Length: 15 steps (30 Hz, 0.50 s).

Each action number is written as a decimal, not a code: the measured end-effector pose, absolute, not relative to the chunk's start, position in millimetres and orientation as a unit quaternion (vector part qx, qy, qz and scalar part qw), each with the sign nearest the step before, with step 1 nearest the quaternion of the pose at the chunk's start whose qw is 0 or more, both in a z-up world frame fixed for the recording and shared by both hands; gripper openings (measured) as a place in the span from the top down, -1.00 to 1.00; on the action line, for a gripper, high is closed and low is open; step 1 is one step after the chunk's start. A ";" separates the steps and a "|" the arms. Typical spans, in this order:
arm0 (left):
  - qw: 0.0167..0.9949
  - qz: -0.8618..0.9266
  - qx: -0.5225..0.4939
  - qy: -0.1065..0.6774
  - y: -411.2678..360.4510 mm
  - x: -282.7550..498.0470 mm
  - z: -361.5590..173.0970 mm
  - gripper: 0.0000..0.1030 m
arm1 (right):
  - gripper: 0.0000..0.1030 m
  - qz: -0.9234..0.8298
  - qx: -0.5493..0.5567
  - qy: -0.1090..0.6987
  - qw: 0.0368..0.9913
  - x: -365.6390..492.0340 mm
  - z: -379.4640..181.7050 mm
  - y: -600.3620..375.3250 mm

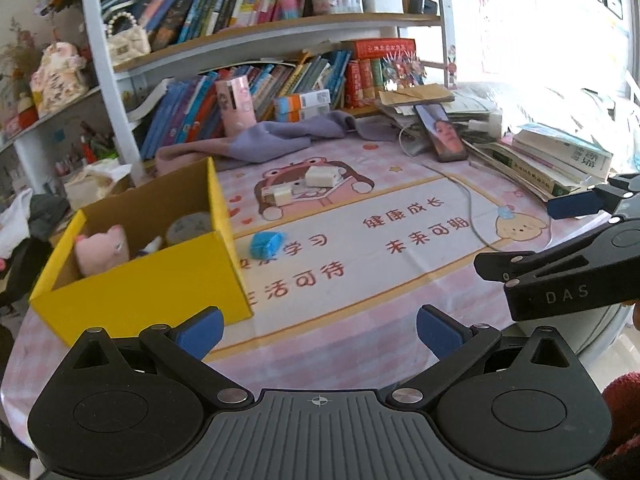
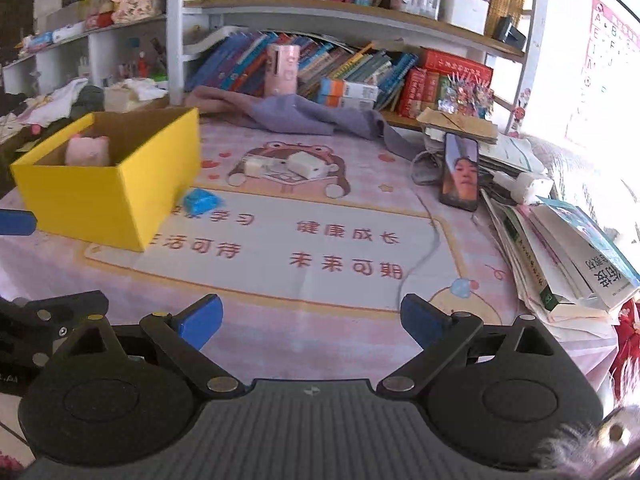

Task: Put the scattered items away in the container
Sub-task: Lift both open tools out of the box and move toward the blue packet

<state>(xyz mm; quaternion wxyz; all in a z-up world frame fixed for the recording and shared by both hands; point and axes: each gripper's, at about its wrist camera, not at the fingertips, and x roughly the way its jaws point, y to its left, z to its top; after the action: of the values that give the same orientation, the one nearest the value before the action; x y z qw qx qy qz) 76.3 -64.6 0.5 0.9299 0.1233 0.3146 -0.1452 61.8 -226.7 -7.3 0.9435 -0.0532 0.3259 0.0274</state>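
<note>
A yellow cardboard box (image 1: 152,292) (image 2: 120,196) stands on the left of the pink table mat. Inside it lie a pink plush toy (image 1: 102,250) (image 2: 88,150) and a round tape roll (image 1: 188,228). A small blue object (image 1: 266,243) (image 2: 203,200) lies on the mat just right of the box. Two white chargers (image 1: 322,176) (image 1: 280,196) (image 2: 306,164) (image 2: 254,168) lie farther back on the cartoon print. My left gripper (image 1: 318,330) is open and empty near the table's front edge. My right gripper (image 2: 312,320) is open and empty, to the right of the left one.
A phone (image 1: 444,132) (image 2: 460,172) leans on a paper stack with a white cable (image 1: 472,208) trailing over the mat. Books (image 2: 568,256) pile at the right edge. A purple cloth (image 1: 256,140) lies behind the box. Bookshelves (image 1: 256,40) stand at the back.
</note>
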 end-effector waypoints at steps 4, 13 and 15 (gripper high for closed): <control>0.928 -0.147 0.138 0.312 -82.7 93.0 0.0 -1.00 | -0.90 0.024 -0.059 0.336 0.940 86.6 -8.9 -237.4; 0.933 -0.121 0.107 0.321 -107.4 151.6 5.3 -1.00 | -0.90 0.030 -0.052 0.319 0.946 139.3 2.2 -276.1; 0.933 -0.113 0.102 0.327 -113.8 162.6 6.8 -1.00 | -0.90 0.034 -0.046 0.317 0.947 151.9 4.9 -286.5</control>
<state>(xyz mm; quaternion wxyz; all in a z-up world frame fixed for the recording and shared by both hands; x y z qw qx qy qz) 162.6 -113.8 6.8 0.9326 0.1021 0.3270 -0.1131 151.9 -286.5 4.9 0.9466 -0.0464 0.3173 0.0343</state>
